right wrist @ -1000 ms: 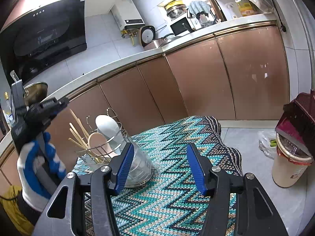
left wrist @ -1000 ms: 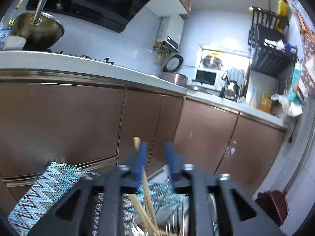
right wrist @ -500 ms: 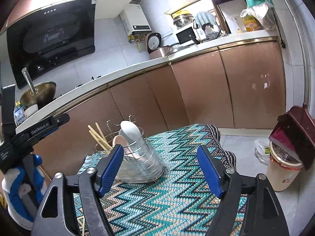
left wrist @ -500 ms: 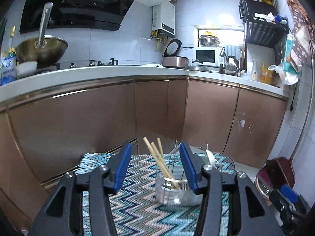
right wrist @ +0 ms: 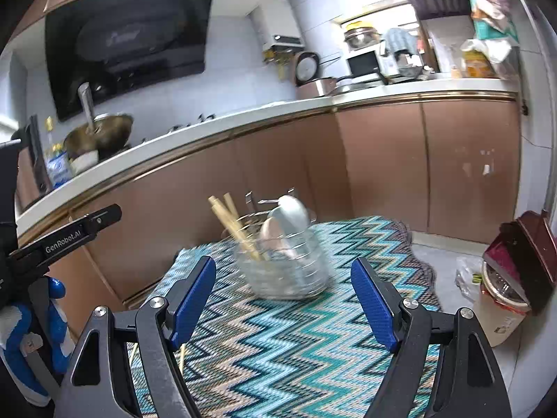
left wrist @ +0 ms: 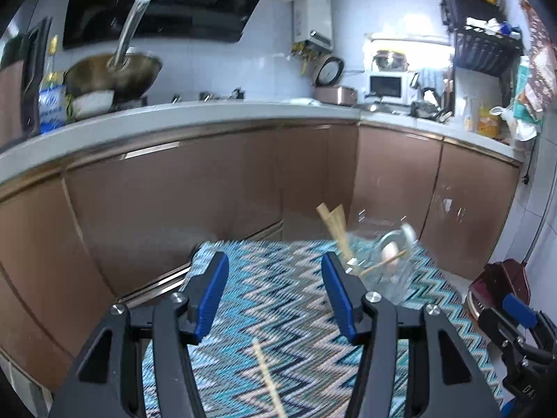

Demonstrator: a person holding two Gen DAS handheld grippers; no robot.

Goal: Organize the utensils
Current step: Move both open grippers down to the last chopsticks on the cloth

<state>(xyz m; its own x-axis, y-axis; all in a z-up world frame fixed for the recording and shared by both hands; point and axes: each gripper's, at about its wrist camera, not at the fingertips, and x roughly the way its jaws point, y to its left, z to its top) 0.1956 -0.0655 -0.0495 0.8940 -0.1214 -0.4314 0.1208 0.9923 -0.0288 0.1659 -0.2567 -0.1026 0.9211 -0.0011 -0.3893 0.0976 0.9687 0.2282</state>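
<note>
A wire utensil holder (right wrist: 283,268) stands at the far end of a zigzag-patterned cloth (right wrist: 296,341). It holds wooden chopsticks (right wrist: 229,223) and spoons (right wrist: 290,212). It also shows in the left wrist view (left wrist: 379,264), blurred. My left gripper (left wrist: 273,299) is open and empty, held above the cloth with the holder ahead to its right. A loose chopstick (left wrist: 268,379) lies on the cloth below it. My right gripper (right wrist: 283,308) is open and empty, with the holder ahead between its fingers. Loose chopsticks (right wrist: 181,355) lie near its left finger.
Brown kitchen cabinets (right wrist: 383,160) under a white counter (right wrist: 243,125) stand behind the cloth. A wok (left wrist: 115,73) sits on the stove. A bin with a dark red lid (right wrist: 511,271) stands on the floor to the right. My gloved left hand (right wrist: 31,320) shows at the right view's left edge.
My left gripper has opened, let go of the chopsticks in the holder and drawn back from it to the left. My right gripper has opened wider and drawn back a little.
</note>
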